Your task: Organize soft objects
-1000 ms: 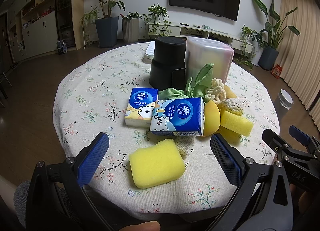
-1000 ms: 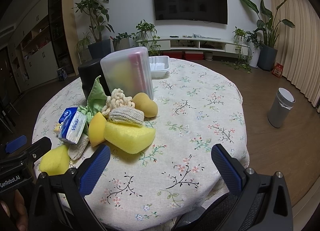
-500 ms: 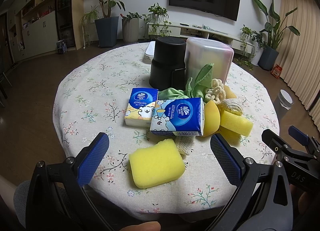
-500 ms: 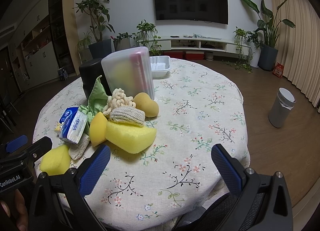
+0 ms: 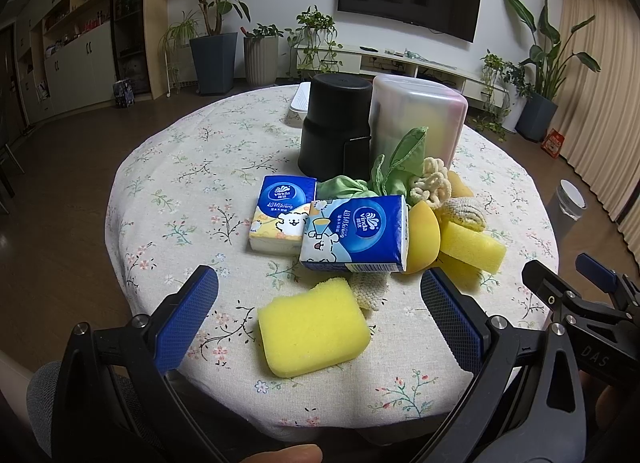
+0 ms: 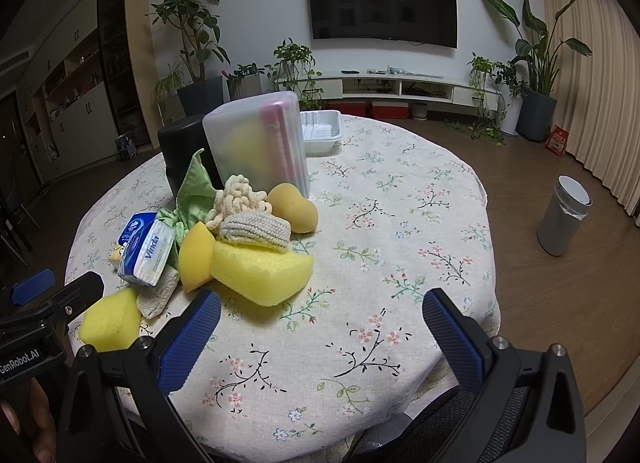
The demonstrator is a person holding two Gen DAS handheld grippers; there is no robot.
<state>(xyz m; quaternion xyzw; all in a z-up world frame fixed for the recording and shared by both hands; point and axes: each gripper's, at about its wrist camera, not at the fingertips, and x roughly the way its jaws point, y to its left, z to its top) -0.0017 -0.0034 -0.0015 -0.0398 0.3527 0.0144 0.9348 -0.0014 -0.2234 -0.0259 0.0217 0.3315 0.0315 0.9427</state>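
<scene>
Left wrist view, left gripper (image 5: 319, 317) spread wide, empty, around rounded yellow foam sponge (image 5: 313, 332), blue tissue packs (image 5: 356, 233) at twelve o'clock, right gripper (image 6: 321, 329) likewise released above floral tablecloth (image 6: 400, 223).

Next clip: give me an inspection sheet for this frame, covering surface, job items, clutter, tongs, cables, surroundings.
Surface: round table under a floral cloth, right half bare.
Job's things: near sponge lies alone at the front edge; two tissue packs, green cloth, knitted pads, second sponge and yellow puffs heaped together.
Clutter: black tub, frosted box with things inside, white tray behind.
Tongs: left tongs open, empty, aimed at the near sponge; right tongs open, empty, over bare cloth.
Cables: nothing seen.
Surroundings: living room, wall TV, potted plants, grey bin on the floor.
</scene>
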